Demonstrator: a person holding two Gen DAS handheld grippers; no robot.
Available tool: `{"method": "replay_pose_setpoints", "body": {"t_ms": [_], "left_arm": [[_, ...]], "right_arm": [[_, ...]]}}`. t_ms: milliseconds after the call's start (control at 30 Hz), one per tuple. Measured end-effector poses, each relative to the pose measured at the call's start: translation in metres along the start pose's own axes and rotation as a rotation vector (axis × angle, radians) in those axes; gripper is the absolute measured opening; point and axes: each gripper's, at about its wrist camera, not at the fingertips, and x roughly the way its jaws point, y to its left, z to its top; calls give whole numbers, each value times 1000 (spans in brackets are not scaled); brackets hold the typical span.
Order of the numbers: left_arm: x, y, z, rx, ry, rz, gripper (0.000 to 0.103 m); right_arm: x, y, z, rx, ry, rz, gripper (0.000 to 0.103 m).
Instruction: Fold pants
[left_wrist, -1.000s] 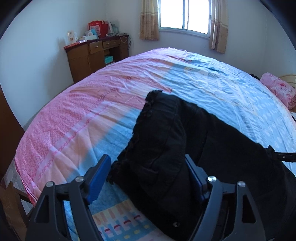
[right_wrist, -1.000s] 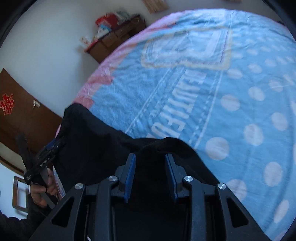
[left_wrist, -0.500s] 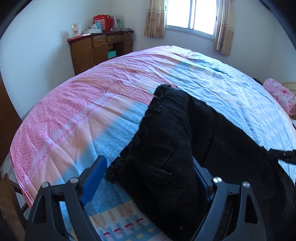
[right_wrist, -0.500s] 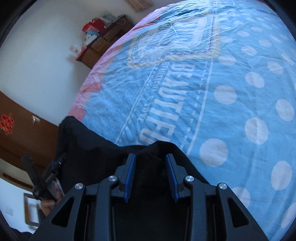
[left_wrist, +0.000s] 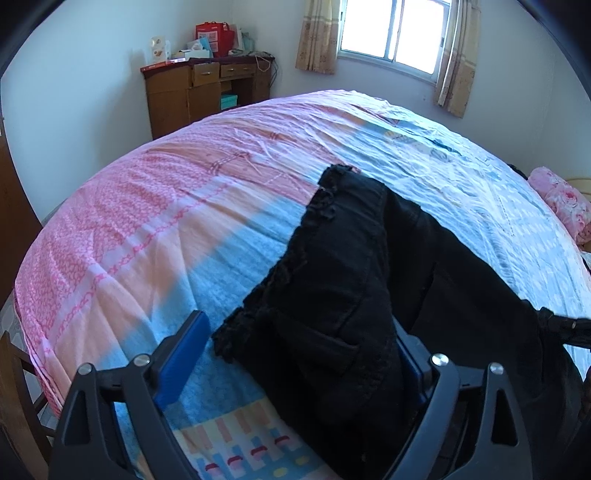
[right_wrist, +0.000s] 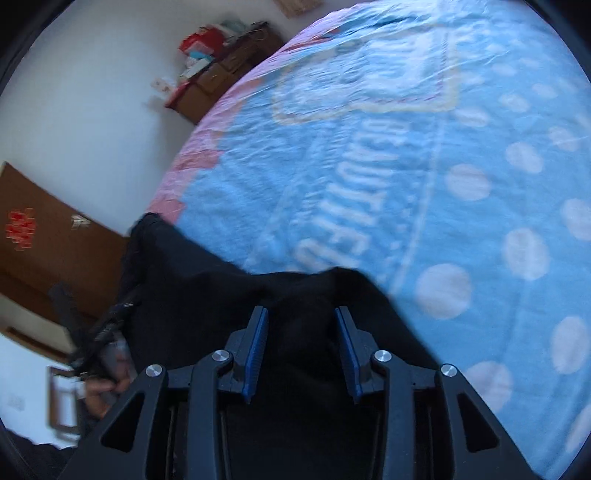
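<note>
Black pants (left_wrist: 351, 295) lie folded on the pink and blue bedspread (left_wrist: 147, 221), frayed hem toward the left. My left gripper (left_wrist: 299, 325) straddles the near end with its jaws opening. The left pad (left_wrist: 184, 350) stands clear of the cloth, and the pants drape over the mostly hidden right finger. In the right wrist view the pants (right_wrist: 207, 288) bunch into a hump between the blue pads of my right gripper (right_wrist: 301, 314). Those jaws are opening, but cloth still fills the gap and touches both pads. The right gripper's tip (left_wrist: 569, 325) shows at the pants' far end.
A wooden desk (left_wrist: 207, 96) with boxes stands by the far wall, left of a curtained window (left_wrist: 391, 29). A pink pillow (left_wrist: 561, 199) lies at the bed's right edge. A brown door (right_wrist: 44, 251) and a hand (right_wrist: 103, 387) holding the left gripper (right_wrist: 99, 332) are at left.
The left jaws have spread wider, and the left pad now stands apart from the frayed hem. The right pads have parted slightly with the cloth still between them. Both views rolled a little.
</note>
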Motion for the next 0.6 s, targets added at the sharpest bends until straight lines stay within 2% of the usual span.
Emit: {"method": "replay_pose_setpoints", "body": {"t_ms": [67, 100, 133, 167, 300, 333, 433, 533, 600], "left_arm": [[0, -1, -1, 7, -4, 12, 94], [0, -1, -1, 8, -4, 15, 94], [1, -1, -1, 8, -2, 17, 94], [1, 1, -2, 3, 0, 16, 94], [2, 0, -2, 4, 1, 18, 96], [2, -2, -2, 8, 2, 22, 96], [-9, 3, 1, 10, -18, 7, 96], [-26, 12, 4, 50, -34, -10, 96], [-42, 20, 6, 79, -50, -47, 96]], "right_arm": [[0, -4, 6, 23, -25, 20, 42], [2, -8, 7, 43, -36, 15, 38], [5, -14, 10, 76, -42, 30, 18], [8, -20, 13, 107, -43, 46, 8], [-4, -52, 12, 278, -122, 147, 5], [-6, -58, 9, 299, -135, 148, 5], [3, -60, 5, 282, -135, 94, 5], [2, -59, 4, 286, -140, 107, 5], [-8, -67, 0, 291, -110, 144, 9]]}}
